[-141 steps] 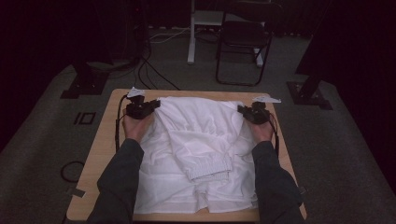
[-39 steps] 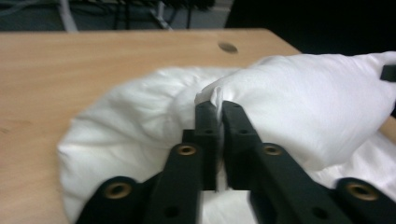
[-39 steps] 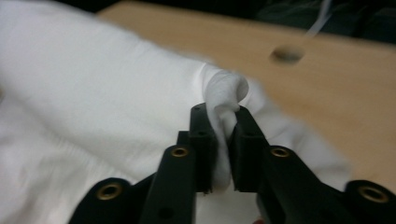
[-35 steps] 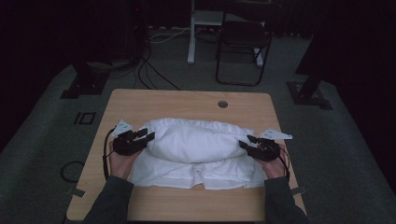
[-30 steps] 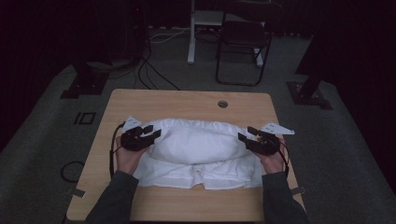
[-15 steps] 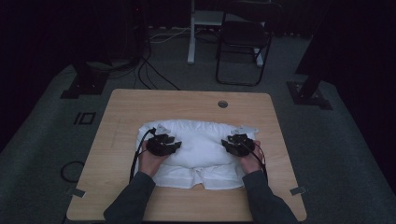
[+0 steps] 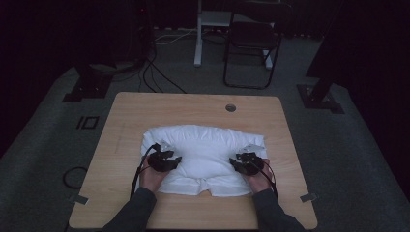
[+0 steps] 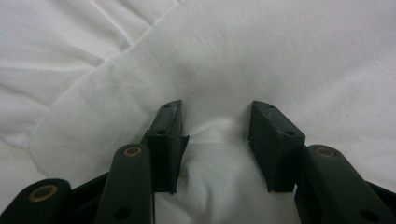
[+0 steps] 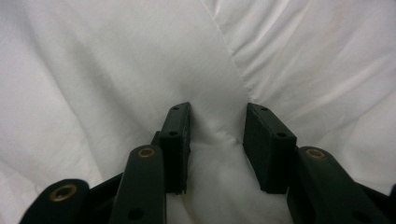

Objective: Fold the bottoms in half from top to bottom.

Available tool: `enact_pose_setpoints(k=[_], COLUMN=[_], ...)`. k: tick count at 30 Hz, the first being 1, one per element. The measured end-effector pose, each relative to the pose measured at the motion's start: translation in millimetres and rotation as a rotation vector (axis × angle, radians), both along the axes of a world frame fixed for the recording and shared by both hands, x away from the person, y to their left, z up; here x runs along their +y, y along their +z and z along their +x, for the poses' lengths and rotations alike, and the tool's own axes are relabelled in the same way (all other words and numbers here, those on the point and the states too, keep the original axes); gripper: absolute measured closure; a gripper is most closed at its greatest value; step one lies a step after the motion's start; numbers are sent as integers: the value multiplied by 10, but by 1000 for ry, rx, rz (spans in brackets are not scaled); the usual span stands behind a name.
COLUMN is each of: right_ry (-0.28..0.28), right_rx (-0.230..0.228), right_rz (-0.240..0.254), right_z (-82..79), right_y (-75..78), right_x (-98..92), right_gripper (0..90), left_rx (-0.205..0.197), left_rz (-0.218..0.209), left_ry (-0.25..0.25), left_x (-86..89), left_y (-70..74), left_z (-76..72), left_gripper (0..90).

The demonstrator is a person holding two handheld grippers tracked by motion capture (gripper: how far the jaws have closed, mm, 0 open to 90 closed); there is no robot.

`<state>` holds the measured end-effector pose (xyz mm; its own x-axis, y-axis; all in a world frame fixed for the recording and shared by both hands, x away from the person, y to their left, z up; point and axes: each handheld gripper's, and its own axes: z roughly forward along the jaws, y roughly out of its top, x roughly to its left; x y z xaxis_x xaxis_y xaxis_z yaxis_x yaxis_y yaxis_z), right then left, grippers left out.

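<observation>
wooden table in a dim room: fold being laid down

on the table (image 7: 193, 104), mid-board, a white garment (image 7: 208, 145) doubled toward the near edge. left gripper (image 7: 164, 161) clenched on a ridge of that cloth near its left side. right gripper (image 7: 247, 164) likewise biting a pucker near the right side, jaws just eased apart a touch, cloth between the pads. spaced wide and pressed low, probably to keep the folded layer taut and square while setting it flat.

from the high view: whole outline, both hands, a chair (image 7: 251, 43) behind. from the gripper views: pinched creases and seams, invisible from above.
</observation>
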<state>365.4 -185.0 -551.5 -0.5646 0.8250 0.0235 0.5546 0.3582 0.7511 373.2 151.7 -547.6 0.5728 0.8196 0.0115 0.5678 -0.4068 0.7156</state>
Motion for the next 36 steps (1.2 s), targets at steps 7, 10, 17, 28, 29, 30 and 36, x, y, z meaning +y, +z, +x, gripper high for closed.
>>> enact_pose_setpoints(k=[7,10,17,28,29,30,36], right_ry=[21,11,10,24,27,28,33], right_rx=[20,13,21,16,14,15,17], right_rz=[71,89,75,86,84,85,91], right_z=[148,185,269,326,328,329,339], right_y=[-51,-68,-46,-61,-61,-62,-66], right_x=[19,67,184,196,191,187,170], right_gripper=[607,608,607,610,611,613,614], left_rx=[-8,-11,7,-46,-45,-40,13], left_rz=[-24,-36,-41,-155,-155,-149,-85], left_ry=[38,55,110,288,314,334,434], left_x=[108,159,251,644,698,747,972], left_y=[-22,-25,12,272,265,257,110], left_z=[94,145,301,347,357,366,433], left_gripper=[551,551,532,179,167,155,104])
